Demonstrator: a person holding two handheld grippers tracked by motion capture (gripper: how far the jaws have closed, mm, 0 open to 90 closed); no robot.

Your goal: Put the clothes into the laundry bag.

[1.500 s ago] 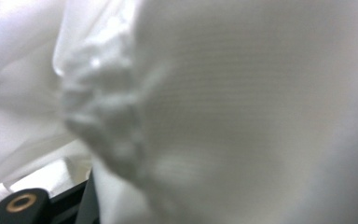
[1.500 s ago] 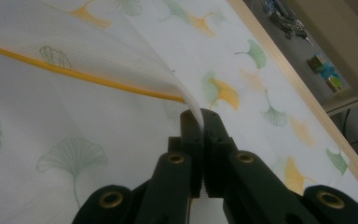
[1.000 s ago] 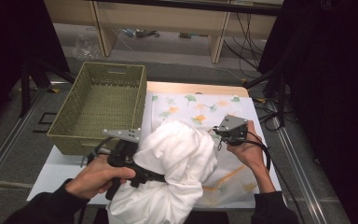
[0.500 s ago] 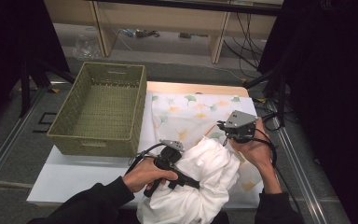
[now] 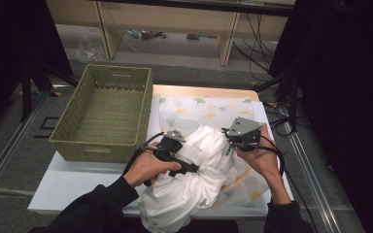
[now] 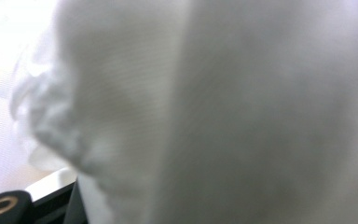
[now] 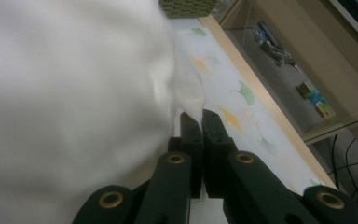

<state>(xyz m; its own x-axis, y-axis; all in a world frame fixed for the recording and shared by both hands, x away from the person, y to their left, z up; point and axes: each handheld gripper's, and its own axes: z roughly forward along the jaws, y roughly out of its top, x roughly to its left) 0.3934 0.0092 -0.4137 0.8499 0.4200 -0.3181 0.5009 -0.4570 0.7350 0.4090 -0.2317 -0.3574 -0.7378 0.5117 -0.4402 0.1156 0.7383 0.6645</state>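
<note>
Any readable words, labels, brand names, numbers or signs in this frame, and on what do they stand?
None can be read.
The white garment, the green wicker basket and the leaf-print cloth bear no lettering.
The small packages on the shelf in the right gripper view are too blurred to read.

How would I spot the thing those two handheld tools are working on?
Find the green woven basket at the table's left. Right of it lies a leaf-printed sheet; on that sheet sits the bunched white cloth, plain, crumpled and unprinted.
</note>
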